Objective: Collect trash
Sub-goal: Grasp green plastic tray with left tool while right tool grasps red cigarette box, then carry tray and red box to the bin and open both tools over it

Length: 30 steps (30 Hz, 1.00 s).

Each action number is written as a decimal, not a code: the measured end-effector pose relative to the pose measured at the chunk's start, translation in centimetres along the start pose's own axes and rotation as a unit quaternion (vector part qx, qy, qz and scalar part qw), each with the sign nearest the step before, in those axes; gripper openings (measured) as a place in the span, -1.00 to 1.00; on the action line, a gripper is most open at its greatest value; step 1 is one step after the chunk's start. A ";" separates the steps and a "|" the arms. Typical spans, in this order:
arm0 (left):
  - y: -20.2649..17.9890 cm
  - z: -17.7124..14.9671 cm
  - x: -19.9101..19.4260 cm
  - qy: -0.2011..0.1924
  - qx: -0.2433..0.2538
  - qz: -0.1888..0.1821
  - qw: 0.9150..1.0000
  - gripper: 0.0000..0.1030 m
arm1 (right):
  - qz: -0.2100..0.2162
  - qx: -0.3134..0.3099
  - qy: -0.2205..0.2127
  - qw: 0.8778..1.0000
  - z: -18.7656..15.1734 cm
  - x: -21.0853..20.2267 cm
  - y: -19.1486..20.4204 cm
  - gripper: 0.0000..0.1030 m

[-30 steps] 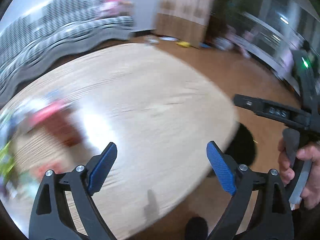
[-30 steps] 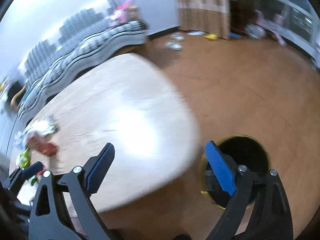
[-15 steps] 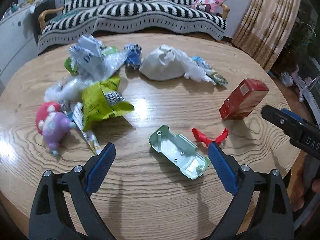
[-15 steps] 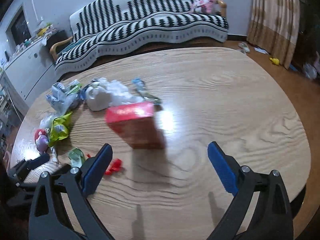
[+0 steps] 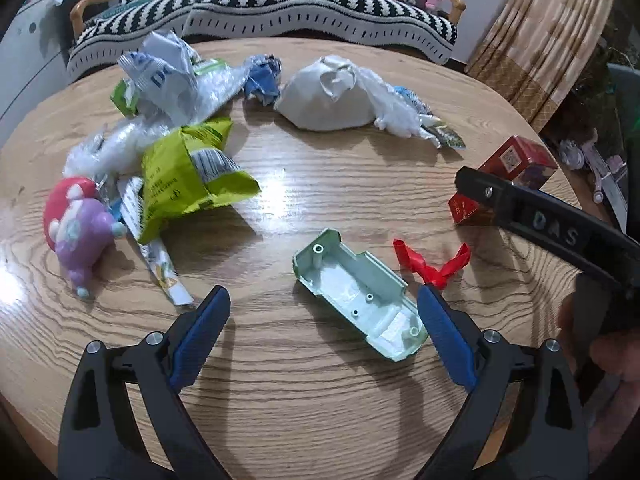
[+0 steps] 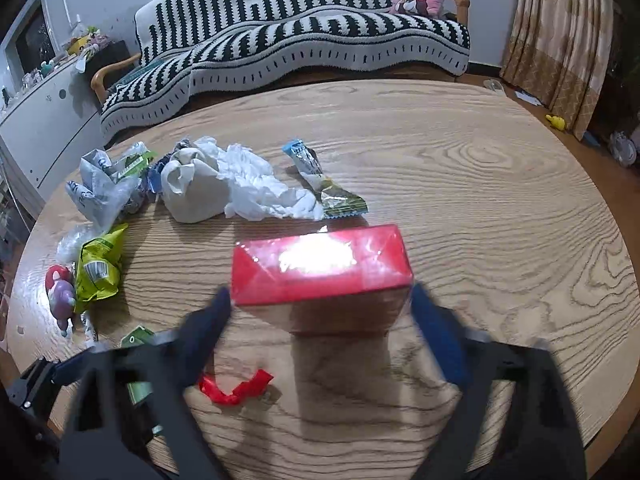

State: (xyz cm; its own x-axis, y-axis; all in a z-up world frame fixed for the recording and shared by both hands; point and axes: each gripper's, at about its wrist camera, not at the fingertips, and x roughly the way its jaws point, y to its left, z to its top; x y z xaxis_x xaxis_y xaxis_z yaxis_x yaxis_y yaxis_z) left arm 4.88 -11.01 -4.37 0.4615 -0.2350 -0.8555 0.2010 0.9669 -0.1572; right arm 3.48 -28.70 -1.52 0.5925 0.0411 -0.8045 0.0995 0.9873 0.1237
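Trash lies on a round wooden table [image 5: 340,400]. My left gripper [image 5: 324,332] is open just above the table, its jaws on either side of a pale green plastic shell [image 5: 358,298]. A red ribbon scrap [image 5: 434,262] lies right of the shell. A red box [image 6: 320,272] stands between the open jaws of my right gripper [image 6: 320,312], which look blurred; it also shows in the left wrist view [image 5: 516,164]. Further back lie a green snack bag [image 5: 188,176], a white crumpled wad [image 5: 332,100] and crumpled plastic wrappers [image 5: 172,72].
A pink and purple toy [image 5: 78,228] lies at the table's left. A blue crumpled wrapper [image 5: 262,80] and a candy wrapper [image 6: 320,180] lie among the pile. A striped sofa [image 6: 304,40] stands behind the table, a curtain [image 6: 560,40] to the right.
Both grippers swung from the table's edge and floor to the trash. Since half a second ago, my right gripper has moved close up to the red box; my left came nearer the green shell.
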 end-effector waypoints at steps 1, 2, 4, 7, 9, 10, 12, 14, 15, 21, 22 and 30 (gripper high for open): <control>-0.1 0.0 0.3 0.002 -0.002 0.000 1.000 0.78 | -0.004 0.001 0.001 1.000 0.1 0.0 -0.2 0.08; -0.2 0.1 0.4 0.003 -0.003 0.001 1.000 0.78 | -0.003 0.001 -0.001 1.000 0.2 -0.1 -0.4 0.08; -0.4 0.3 0.7 0.003 -0.008 0.005 1.000 0.78 | -0.002 0.001 -0.005 1.000 0.4 -0.4 -0.6 0.08; -0.4 0.4 1.1 0.004 -0.015 0.013 1.000 0.78 | 0.000 -0.002 -0.009 1.000 0.3 -0.8 -0.7 0.08; -0.4 0.4 1.3 0.004 -0.019 0.023 1.000 0.78 | -0.001 -0.005 -0.009 1.000 0.4 -0.8 -0.5 0.08; -0.4 0.5 1.4 0.003 -0.020 0.028 0.999 0.78 | -0.001 -0.006 -0.008 1.000 0.4 -0.8 -0.4 0.08; -0.3 0.4 1.5 0.002 -0.022 0.033 0.999 0.73 | -0.001 -0.009 -0.008 1.000 0.2 -1.0 -0.6 0.08; -0.2 0.4 1.3 -0.004 -0.023 0.038 0.999 0.41 | -0.001 -0.009 -0.010 1.000 0.1 -1.2 -0.7 0.08; -0.2 0.3 1.2 -0.007 -0.020 0.041 0.999 0.04 | -0.001 -0.008 -0.011 1.000 0.0 -1.4 -0.9 0.08; -0.2 0.5 0.8 -0.003 -0.019 0.026 0.999 -0.22 | -0.005 0.002 -0.017 1.000 -0.4 -2.5 -2.2 0.08; -0.3 0.6 0.6 -0.007 -0.015 0.027 0.999 -0.22 | -0.006 0.004 -0.019 1.000 -0.4 -2.7 -2.4 0.08; -2.1 1.8 -1.4 -0.046 -0.003 0.030 0.998 -0.24 | -0.024 0.029 -0.030 0.999 -1.5 -5.2 -7.0 0.08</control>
State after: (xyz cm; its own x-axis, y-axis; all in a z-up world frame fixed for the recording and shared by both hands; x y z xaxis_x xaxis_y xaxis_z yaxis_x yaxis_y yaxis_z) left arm 5.38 -12.92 -1.95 0.5497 -0.1842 -0.8148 0.1655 0.9801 -0.1099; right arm -1.51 -35.54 0.88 0.6320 -0.0172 -0.7748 0.1738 0.9774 0.1201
